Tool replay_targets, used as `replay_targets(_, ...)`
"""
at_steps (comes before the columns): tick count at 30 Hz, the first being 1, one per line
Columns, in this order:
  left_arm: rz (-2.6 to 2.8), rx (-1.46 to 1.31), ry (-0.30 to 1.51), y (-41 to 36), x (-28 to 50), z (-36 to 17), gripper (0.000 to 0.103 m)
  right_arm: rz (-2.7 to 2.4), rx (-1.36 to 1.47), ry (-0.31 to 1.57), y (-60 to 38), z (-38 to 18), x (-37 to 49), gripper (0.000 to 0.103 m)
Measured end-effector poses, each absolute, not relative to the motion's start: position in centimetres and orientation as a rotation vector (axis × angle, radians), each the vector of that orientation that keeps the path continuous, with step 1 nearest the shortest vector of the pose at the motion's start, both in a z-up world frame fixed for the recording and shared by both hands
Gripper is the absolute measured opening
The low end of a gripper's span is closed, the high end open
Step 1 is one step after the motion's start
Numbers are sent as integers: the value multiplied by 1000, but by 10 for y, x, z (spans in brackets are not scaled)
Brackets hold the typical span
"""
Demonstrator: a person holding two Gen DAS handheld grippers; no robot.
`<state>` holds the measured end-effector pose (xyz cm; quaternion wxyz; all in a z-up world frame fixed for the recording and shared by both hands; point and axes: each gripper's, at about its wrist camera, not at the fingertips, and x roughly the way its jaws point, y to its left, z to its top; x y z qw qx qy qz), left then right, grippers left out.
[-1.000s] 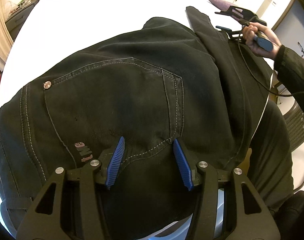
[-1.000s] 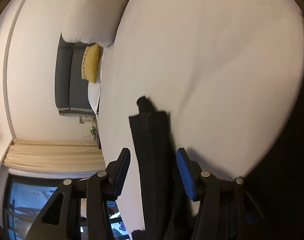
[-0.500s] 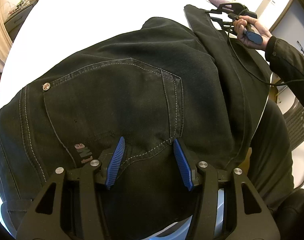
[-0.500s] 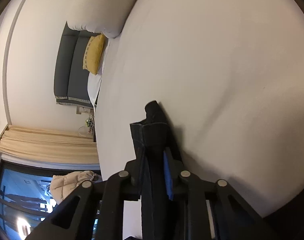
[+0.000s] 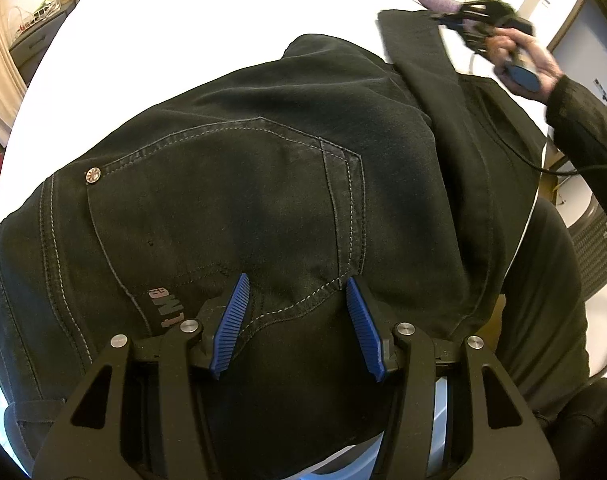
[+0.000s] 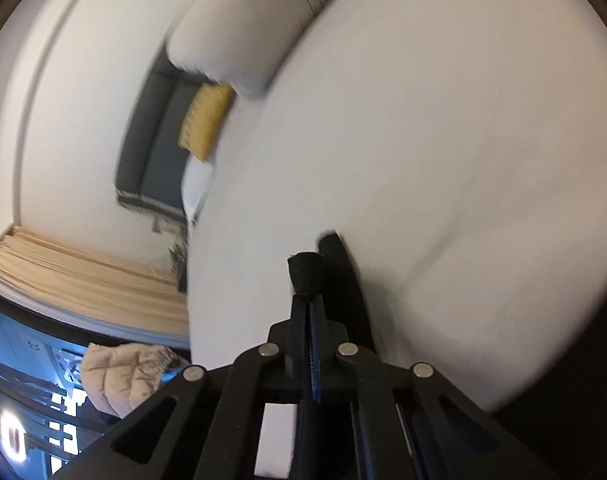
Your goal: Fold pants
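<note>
Hem pinched, seat unheld

Our right gripper (image 6: 312,304) pinches the pants (image 5: 263,200) hem at 1 o'clock; left gripper (image 5: 295,320) spread (nothing held), so the seat may drag.

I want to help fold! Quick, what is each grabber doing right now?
Left gripper: open, holding nothing, over the seat of the black pants.
Right gripper: shut on the pant leg end.

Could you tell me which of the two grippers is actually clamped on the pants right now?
The right gripper: its blue pads are shut on the black pants' leg end. The left gripper stands open over the back pocket.
</note>
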<state>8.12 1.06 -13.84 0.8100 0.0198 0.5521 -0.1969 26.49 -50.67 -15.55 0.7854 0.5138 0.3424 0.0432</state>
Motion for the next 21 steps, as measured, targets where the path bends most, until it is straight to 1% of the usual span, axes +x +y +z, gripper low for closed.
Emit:
replay_targets(6,-424,46,1177,10,80,-137,50,-26,1138,549,-566,-111,164,3)
replay_targets(9,-422,46,1176,9,80,-136,51,-121,1172,479,-594,-107,105,3)
replay_targets(11,-417,41,1174,8,80,-135,54,-202,1188,464,-608,-115,73,3)
replay_targets(13,-413,50,1170,5,79,-135,57,-272,1251,479,-621,-137,47,3)
replay_targets(15,-413,65,1171,0,78,-134,65,-321,1300,491,-629,-156,29,3)
replay_targets(18,-412,88,1174,-7,77,-134,73,-371,1321,496,-630,-174,12,3)
replay_targets(21,-399,97,1176,-11,78,-133,76,-392,1342,492,-631,-183,6,3)
